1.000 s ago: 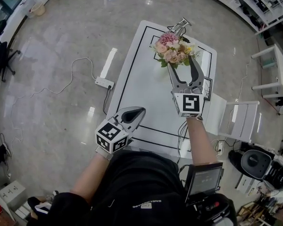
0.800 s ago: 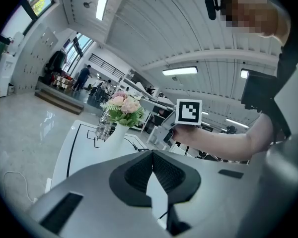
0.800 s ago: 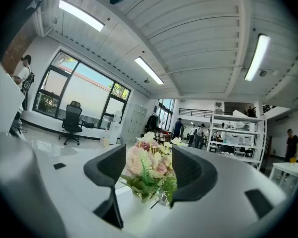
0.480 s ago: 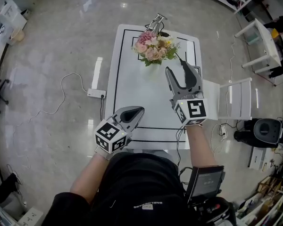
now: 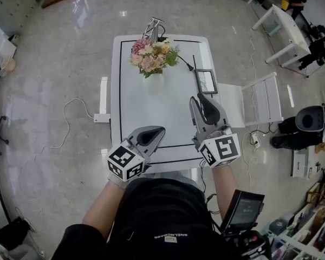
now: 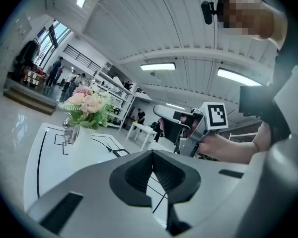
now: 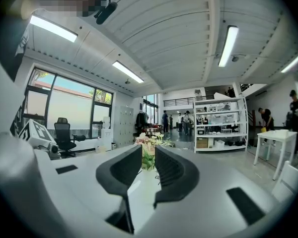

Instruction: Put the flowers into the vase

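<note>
A pink and cream bouquet stands upright in a pale vase at the far end of the white table. Both grippers hover over the near end, well back from the flowers. My left gripper is shut with nothing in it; in the left gripper view its pads meet, with the flowers far off at the left. My right gripper is closing, a narrow gap still between its jaws and nothing in it. In the right gripper view the flowers show through that gap, far ahead.
A metal stand sits behind the bouquet, and a small framed panel with a black cable lies at the table's right edge. A white chair stands to the right. A power strip lies on the floor at the left.
My right gripper has drawn back from the bouquet toward the near table edge, and its wide-open jaws have narrowed. The left gripper has shifted only a little. The flowers stay in the vase.
</note>
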`<act>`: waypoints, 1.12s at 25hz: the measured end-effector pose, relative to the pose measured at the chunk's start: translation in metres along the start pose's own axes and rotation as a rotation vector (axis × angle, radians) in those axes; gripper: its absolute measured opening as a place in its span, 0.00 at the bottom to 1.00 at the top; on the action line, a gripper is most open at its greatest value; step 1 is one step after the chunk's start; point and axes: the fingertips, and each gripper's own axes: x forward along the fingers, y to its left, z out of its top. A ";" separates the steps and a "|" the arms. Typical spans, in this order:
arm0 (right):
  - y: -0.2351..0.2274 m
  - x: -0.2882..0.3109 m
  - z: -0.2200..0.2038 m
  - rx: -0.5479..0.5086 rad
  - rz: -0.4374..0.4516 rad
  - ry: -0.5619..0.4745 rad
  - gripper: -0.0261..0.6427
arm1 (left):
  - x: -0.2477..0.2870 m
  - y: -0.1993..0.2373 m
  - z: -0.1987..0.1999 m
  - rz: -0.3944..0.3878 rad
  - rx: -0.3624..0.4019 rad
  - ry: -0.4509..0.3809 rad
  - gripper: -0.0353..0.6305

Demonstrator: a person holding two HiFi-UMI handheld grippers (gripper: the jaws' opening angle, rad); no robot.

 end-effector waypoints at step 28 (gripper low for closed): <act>-0.065 -0.169 -0.045 0.218 -0.200 0.017 0.14 | 0.105 -0.117 0.007 -0.205 0.071 0.050 0.06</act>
